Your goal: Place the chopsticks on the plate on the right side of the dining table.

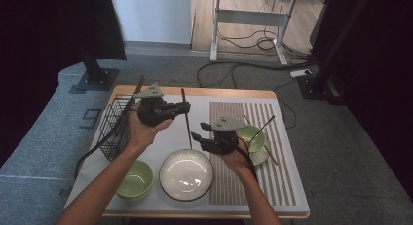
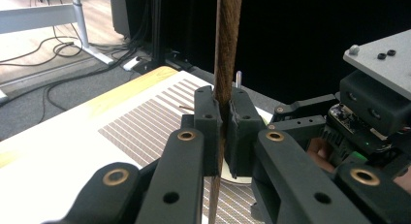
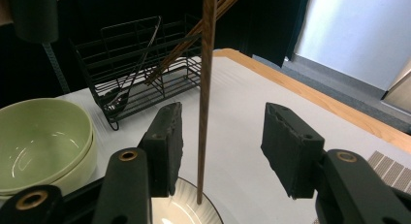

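High view: left gripper [image 1: 182, 108], center-left of frame, is pinching a brown chopstick [image 1: 186, 119] between its fingers [image 2: 207, 129], holding it above the white plate [image 1: 186, 174]. Right gripper [image 1: 199, 138], center frame, is keeping fingers [image 3: 167, 146] spread around the chopstick, not touching.

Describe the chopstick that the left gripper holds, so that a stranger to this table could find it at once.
On the white table, look above the large white plate. The brown chopstick stands there nearly upright, clamped between the left gripper's pads. Unlike the chopsticks leaning in the black wire basket or lying beside the right-hand green bowl, it is held in the air.
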Available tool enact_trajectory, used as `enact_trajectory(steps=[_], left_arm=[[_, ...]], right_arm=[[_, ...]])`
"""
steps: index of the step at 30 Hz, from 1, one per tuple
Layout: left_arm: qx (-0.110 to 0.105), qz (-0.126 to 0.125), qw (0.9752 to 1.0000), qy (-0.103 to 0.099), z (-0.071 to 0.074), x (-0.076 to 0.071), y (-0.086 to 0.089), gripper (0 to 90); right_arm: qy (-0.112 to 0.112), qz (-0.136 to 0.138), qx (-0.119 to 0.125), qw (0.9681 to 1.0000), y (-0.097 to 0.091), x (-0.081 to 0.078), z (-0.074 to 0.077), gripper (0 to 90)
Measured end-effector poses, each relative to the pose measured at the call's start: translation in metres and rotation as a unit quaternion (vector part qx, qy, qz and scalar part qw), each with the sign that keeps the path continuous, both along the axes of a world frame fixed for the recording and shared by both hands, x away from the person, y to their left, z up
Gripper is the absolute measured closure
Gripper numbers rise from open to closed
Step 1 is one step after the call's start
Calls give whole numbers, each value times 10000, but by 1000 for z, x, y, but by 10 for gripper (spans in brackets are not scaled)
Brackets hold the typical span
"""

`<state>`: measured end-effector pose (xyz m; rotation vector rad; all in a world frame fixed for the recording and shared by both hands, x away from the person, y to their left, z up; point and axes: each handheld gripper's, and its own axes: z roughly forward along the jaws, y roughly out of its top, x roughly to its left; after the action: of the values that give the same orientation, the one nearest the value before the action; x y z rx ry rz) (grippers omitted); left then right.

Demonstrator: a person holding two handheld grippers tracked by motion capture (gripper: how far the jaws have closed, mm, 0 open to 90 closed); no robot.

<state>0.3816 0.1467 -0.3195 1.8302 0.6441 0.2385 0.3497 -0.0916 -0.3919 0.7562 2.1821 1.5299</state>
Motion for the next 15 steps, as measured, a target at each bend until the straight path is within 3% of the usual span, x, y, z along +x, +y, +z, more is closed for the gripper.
enact_trajectory(steps=[15], left_arm=[[-21,-88,9999,46,-3,-1,-4,847]], right_arm=[[32,-46,-53,10000,12,7,-1,533]])
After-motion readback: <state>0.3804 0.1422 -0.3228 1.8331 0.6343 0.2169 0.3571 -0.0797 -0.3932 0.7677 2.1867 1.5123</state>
